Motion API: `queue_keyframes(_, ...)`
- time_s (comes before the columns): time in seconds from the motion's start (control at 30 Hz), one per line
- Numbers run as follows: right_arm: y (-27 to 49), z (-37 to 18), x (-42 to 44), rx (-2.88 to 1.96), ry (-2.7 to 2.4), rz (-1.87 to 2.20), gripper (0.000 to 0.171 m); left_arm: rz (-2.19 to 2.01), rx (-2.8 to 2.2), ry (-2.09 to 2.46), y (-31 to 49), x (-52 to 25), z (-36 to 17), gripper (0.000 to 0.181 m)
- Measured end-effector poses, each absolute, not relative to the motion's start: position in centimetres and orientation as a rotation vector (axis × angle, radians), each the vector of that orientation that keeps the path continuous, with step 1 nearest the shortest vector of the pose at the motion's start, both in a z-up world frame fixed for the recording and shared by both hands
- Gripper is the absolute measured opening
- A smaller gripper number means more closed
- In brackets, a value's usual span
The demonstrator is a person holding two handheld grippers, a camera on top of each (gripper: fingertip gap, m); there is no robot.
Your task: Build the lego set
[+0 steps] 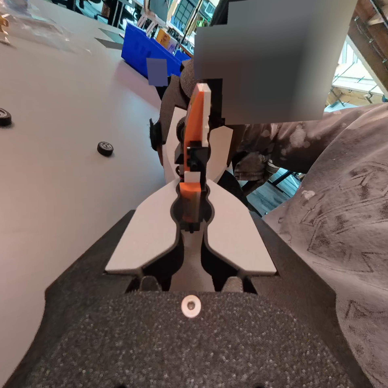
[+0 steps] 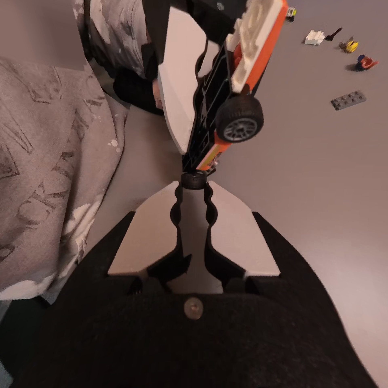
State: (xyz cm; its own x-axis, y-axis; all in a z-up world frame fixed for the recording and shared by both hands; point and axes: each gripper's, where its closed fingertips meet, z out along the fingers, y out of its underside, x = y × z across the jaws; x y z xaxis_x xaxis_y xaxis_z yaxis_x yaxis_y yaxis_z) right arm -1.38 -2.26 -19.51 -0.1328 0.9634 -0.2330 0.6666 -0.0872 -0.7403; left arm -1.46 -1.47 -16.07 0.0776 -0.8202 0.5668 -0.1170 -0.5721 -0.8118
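L tool point(image 1: 192, 190) gripping car point(image 1: 197, 117)

The car's point(image 1: 196, 117) rear end sits buried between the left gripper's point(image 1: 192, 189) jaws, so the pinched part cannot be made out. In the right wrist view the car point(image 2: 252, 69) runs off the top edge, its far end cut away. A wheel point(image 2: 192, 180) at the right gripper's point(image 2: 192, 185) tips is soft with blur; whether it touches the axle cannot be told. Small loose parts point(image 2: 348, 46) on the counter point(image 2: 315, 189) are too smeared to identify. In the left wrist view a wheel point(image 1: 4, 116) is clipped by the left edge, and clear bags point(image 1: 42, 23) far back are only a haze.
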Motion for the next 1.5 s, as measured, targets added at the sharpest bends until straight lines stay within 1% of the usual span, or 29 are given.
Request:
queue_keyframes(0.13, -2.4, -19.5, -1.1, -1.790, -1.851, 1.054, 0.020, -1.501, -1.764, 0.974, -1.6, -1.3, -16.0, 0.016)
queue_keyframes(0.93, -2.9, -18.7, -0.7, -1.762, -1.716, 1.230, 0.021, -1.604, -1.769, 0.931, -2.1, -0.8, -16.2, 0.015)
queue_keyframes(1.1, -2.5, -18.2, -1.1, -1.738, -1.577, 1.269, 0.021, -1.609, -1.731, 0.848, -1.6, -1.0, -15.7, 0.015)
queue_keyframes(1.3, -2.0, -16.1, -1.5, -1.631, -1.274, 1.432, 0.020, -1.753, -1.630, 0.712, -1.1, -1.4, -13.9, 0.016)
queue_keyframes(1.5, -2.0, -15.0, -1.6, -1.550, -1.147, 1.485, 0.020, -1.837, -1.556, 0.637, -1.1, -1.6, -12.8, 0.016)
